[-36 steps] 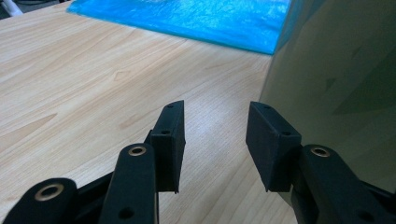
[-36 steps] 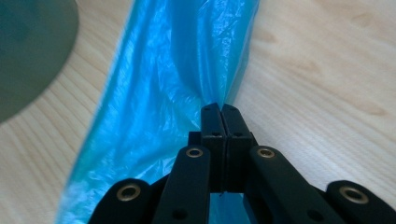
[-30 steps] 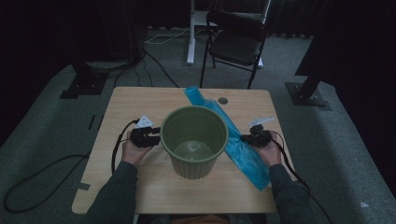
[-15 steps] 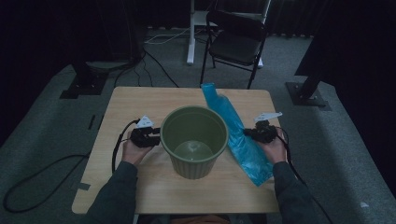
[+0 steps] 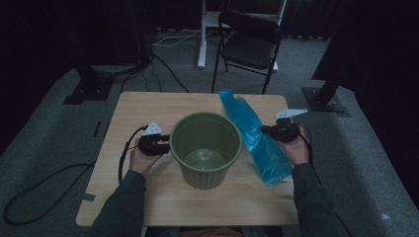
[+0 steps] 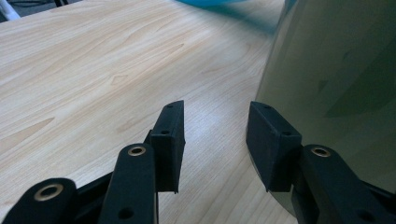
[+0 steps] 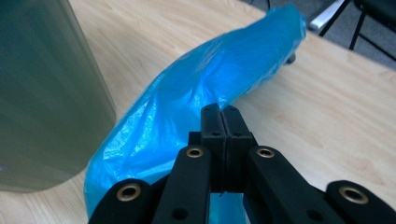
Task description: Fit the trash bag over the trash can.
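Bin: one green plastic bin (image 5: pixel 205 148) stands upright at the middle of the table (image 5: pixel 148 106), its mouth open to above; it is seen also as a grey-green wall in the left gripper view (image 6: pixel 336 79) and in the right gripper view (image 7: pixel 42 93).
Bag: one blue plastic bag (image 5: pixel 254 136), long and crumpled, is just right of the bin; its far end stands up from the table, its near end hangs down toward the near right part of the table. In the right gripper view the bag (image 7: pixel 201 88) stretches away from the jaws across the table.
Right gripper: one, the right gripper (image 5: pixel 276 131), in the person's right hand (image 5: pixel 295 148) at the right side of the table; its jaws are pressed together and pinch the blue bag at its right edge, as the right gripper view (image 7: pixel 224 122) shows.
Left gripper: one, the left gripper (image 5: pixel 164 144), in the person's left hand (image 5: pixel 141 160), just left of the bin. Its jaws are spread; one jaw lies at the bin's wall and the other is over bare table, with nothing between them (image 6: pixel 215 135).
Cables: two, one black cable from each gripper.
Chair: one black folding chair (image 5: pixel 249 47) on the floor far behind the table.
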Demonstrator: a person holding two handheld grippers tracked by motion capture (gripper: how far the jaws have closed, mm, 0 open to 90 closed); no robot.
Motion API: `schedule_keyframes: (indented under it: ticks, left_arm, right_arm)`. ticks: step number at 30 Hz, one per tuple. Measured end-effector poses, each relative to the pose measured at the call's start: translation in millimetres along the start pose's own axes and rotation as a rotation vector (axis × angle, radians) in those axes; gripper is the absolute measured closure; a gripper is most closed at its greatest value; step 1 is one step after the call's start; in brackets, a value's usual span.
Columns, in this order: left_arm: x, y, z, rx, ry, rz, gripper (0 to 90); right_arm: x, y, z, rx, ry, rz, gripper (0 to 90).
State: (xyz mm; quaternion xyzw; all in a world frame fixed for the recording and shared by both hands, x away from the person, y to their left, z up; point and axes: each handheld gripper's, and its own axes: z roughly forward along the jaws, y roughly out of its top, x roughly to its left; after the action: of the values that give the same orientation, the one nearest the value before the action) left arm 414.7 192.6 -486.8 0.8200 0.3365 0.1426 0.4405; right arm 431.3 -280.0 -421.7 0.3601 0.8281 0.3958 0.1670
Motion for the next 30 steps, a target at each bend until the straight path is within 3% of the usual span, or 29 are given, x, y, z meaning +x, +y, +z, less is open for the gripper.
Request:
schedule_keyframes:
  ticks: [11,19,30]
  left_arm:
    - [-1.3,1.3,-0.1,0.0,0.0,0.001,55.2]
    - [-2.4,1.8,0.1,0.0,0.001,0.008,55.0]
    - [-4.5,2.6,1.6,0.005,-0.009,0.014,55.0]
  right_arm:
    - [2.9,31.3,-21.8,-0.07,0.011,-0.033,90.0]
    - [13.0,59.8,-36.1,-0.117,0.019,-0.083,89.9]
    - [20.5,81.0,-47.3,-0.165,0.037,-0.115,89.9]
